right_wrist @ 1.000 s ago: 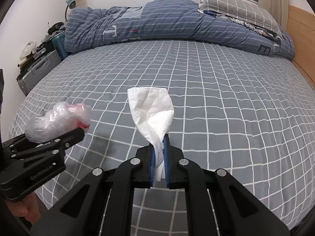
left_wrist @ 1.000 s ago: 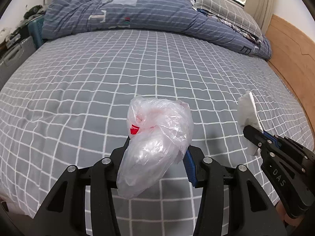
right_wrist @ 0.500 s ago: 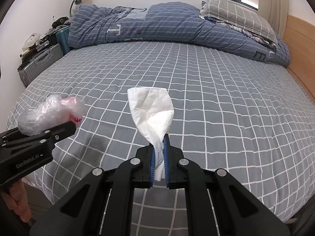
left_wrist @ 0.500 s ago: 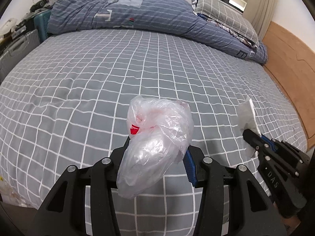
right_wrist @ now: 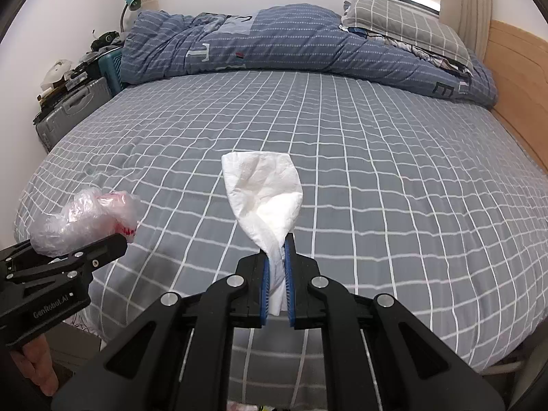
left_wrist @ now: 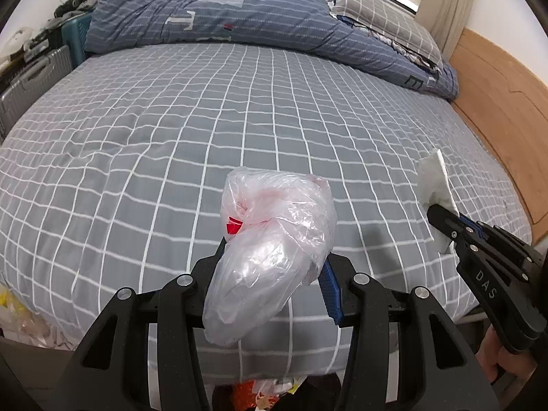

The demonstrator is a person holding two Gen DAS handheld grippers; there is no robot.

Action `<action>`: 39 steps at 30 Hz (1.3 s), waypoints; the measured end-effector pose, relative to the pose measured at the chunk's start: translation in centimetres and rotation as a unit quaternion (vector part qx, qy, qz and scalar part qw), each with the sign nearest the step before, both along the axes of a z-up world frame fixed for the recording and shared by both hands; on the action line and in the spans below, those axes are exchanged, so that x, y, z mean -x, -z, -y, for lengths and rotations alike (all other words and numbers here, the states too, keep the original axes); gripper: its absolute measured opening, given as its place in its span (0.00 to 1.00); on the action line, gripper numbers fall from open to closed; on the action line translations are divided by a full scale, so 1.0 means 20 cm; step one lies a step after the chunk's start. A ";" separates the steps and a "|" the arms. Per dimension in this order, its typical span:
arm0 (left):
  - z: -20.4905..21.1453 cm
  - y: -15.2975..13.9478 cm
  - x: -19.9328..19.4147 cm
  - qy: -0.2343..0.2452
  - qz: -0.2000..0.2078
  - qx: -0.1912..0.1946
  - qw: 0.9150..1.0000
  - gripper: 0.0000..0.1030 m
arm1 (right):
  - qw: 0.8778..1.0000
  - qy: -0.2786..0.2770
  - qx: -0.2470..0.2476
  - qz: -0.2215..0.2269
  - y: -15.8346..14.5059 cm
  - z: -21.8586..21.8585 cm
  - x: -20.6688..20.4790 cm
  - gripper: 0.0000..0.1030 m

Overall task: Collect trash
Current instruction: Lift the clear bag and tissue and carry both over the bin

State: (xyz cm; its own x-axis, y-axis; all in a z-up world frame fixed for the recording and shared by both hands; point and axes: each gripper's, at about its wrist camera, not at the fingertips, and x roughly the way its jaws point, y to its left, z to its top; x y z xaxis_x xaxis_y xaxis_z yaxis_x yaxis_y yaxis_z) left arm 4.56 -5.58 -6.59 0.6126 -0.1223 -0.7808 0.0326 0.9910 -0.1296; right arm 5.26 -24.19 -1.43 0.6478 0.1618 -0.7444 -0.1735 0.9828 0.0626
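The left gripper is clenched on a crumpled clear plastic bag with pink and red marks; the bag bulges out over its fingers and hangs in the air above the near edge of the bed. The right gripper is closed on a white tissue, whose twisted lower end sits between the blue pads while the wide end stands up above them. Both grippers are side by side, apart from each other. At the far side of the bed lie a blue quilt and a checked pillow. Colourful trash shows below the left gripper.
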 end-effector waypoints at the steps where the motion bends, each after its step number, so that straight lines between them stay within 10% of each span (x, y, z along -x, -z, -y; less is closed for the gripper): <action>1: 0.00 0.00 0.02 0.001 0.000 0.001 1.000 0.45 | 1.000 0.000 -0.001 -0.001 0.00 0.00 0.02 0.07; 39: 0.04 0.06 0.77 0.010 -0.024 -0.028 0.999 0.45 | 0.999 0.009 -0.026 -0.042 0.02 0.07 0.84 0.07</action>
